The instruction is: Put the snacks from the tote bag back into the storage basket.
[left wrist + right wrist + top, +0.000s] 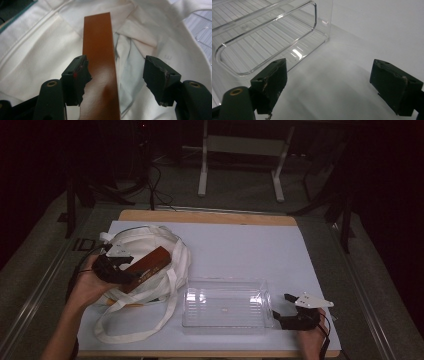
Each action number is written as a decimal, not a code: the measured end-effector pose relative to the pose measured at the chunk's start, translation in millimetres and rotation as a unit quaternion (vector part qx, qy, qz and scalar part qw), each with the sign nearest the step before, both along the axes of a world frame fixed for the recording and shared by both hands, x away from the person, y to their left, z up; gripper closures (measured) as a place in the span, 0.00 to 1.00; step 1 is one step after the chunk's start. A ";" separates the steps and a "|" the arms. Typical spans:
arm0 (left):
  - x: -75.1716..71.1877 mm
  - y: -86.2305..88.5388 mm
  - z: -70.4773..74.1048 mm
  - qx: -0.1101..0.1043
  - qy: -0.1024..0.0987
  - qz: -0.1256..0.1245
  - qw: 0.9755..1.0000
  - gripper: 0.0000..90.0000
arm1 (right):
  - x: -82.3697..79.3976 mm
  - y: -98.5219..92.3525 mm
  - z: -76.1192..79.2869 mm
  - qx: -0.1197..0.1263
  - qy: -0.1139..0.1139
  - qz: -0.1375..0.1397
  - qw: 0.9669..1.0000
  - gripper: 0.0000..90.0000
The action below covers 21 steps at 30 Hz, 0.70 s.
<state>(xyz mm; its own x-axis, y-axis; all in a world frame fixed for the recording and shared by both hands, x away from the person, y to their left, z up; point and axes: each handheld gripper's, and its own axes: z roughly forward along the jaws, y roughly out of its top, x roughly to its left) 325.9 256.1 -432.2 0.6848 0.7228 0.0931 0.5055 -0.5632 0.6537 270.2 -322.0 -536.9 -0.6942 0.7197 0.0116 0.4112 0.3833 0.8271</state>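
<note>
A long brown box lies on a white cloth tote bag at the table's left. My left gripper is at the box's near end, held by a hand. In the left gripper view the brown box runs between the jaws of the left gripper. The left jaw sits against the box's edge and the right jaw stands well clear, so it is open. The bag lies underneath. My right gripper rests open beside the right end of a clear plastic container.
The right gripper has bare white table between its jaws, with the clear container just ahead to the left. A white sheet covers the table. The bag's straps loop toward the front edge.
</note>
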 end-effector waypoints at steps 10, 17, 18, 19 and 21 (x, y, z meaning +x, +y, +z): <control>8.0 6.6 -6.3 -0.012 0.029 0.018 0.999 0.39 | 0.0 0.4 -0.2 -0.002 -0.001 0.000 1.000 0.16; 13.8 7.4 -12.4 0.007 0.053 0.038 0.998 0.33 | 0.1 0.7 -0.1 -0.003 0.000 0.001 1.000 0.16; 14.3 7.7 -13.3 0.008 0.055 0.040 0.998 0.33 | 0.1 0.7 -0.1 -0.004 0.000 0.001 1.000 0.16; 15.2 8.1 -14.2 0.009 0.060 0.044 0.997 0.32 | 0.0 0.6 -0.1 -0.003 -0.001 0.001 1.000 0.16; 16.8 10.0 -15.9 0.006 0.065 0.052 0.997 0.32 | 0.0 0.5 -0.1 -0.002 -0.001 0.001 1.000 0.16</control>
